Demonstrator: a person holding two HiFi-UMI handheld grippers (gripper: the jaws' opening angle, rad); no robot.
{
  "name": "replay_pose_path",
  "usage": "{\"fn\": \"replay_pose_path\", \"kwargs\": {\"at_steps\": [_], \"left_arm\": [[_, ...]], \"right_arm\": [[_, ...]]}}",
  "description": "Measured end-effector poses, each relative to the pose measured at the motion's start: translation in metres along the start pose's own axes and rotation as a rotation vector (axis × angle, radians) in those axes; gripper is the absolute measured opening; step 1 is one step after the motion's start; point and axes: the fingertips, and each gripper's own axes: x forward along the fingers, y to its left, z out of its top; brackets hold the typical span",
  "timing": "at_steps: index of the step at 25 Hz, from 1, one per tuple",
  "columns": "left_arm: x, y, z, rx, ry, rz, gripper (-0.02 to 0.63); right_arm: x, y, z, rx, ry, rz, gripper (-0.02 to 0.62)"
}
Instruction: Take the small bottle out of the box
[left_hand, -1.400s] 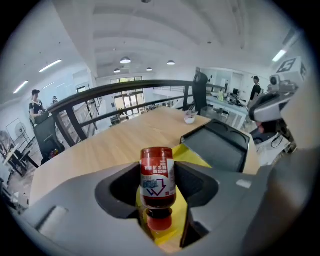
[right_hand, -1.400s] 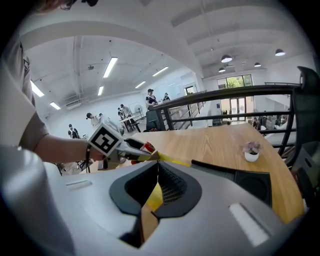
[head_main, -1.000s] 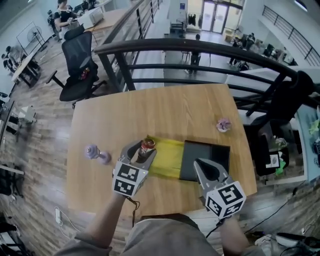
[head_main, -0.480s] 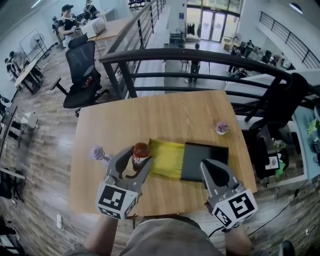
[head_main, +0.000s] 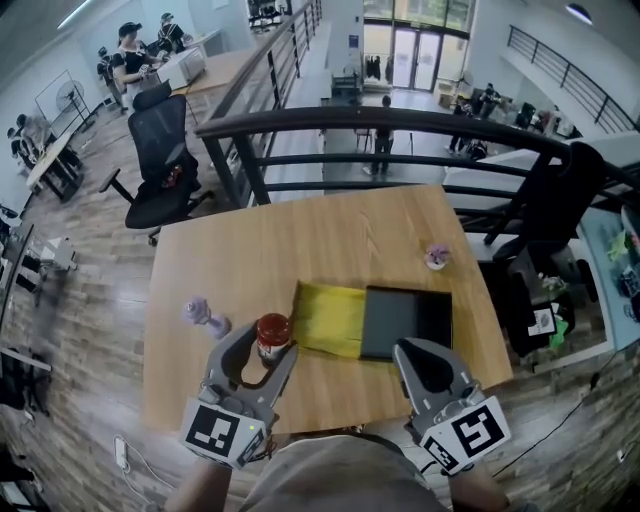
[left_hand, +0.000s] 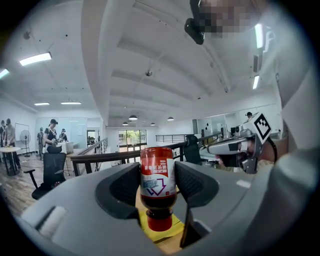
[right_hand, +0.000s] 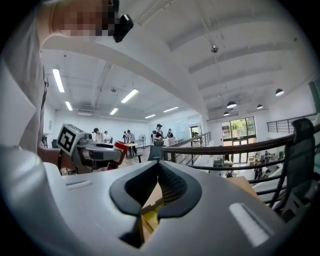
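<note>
The small bottle, cylindrical with a red cap and glossy label, is gripped between the left tool's grey pads over the wooden tabletop's near edge, beside the flat yellow-and-black box. The right tool is closed, empty.

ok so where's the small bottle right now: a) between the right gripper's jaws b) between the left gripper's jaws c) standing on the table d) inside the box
b: the left gripper is shut on the small bottle, outside the box.
</note>
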Motion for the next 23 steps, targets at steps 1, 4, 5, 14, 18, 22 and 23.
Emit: {"fn": "replay_pose_path", "kwargs": {"at_steps": [1, 4, 5, 14, 18, 22, 23], "left_arm": [[-0.001, -0.003, -0.003, -0.011, 0.011, -0.004, 0.218], [0.000, -0.008, -0.006, -0.025, 0.007, -0.015, 0.218], [0.001, -0.010, -0.006, -0.024, 0.003, -0.020, 0.218], [0.003, -0.013, -0.004, -0.033, 0.000, -0.021, 0.218], [0.004, -0.016, -0.005, -0.030, 0.006, -0.024, 0.218], [0.004, -0.018, -0.007, -0.031, 0.012, -0.032, 0.218], [0.004, -0.019, -0.007, -0.033, 0.014, -0.033, 0.218]], "right_arm": [[-0.001, 0.002, -0.003, -0.020, 0.011, -0.009, 0.011], [-0.003, 0.007, -0.009, -0.029, 0.027, -0.008, 0.011], [-0.003, 0.009, -0.009, -0.031, 0.029, -0.004, 0.011], [-0.008, 0.013, -0.007, -0.021, 0.019, 0.006, 0.011], [-0.012, 0.010, -0.009, -0.015, 0.025, -0.004, 0.011], [-0.016, 0.008, -0.012, -0.008, 0.030, -0.012, 0.011], [-0.017, 0.007, -0.013, -0.007, 0.031, -0.014, 0.011]]}}
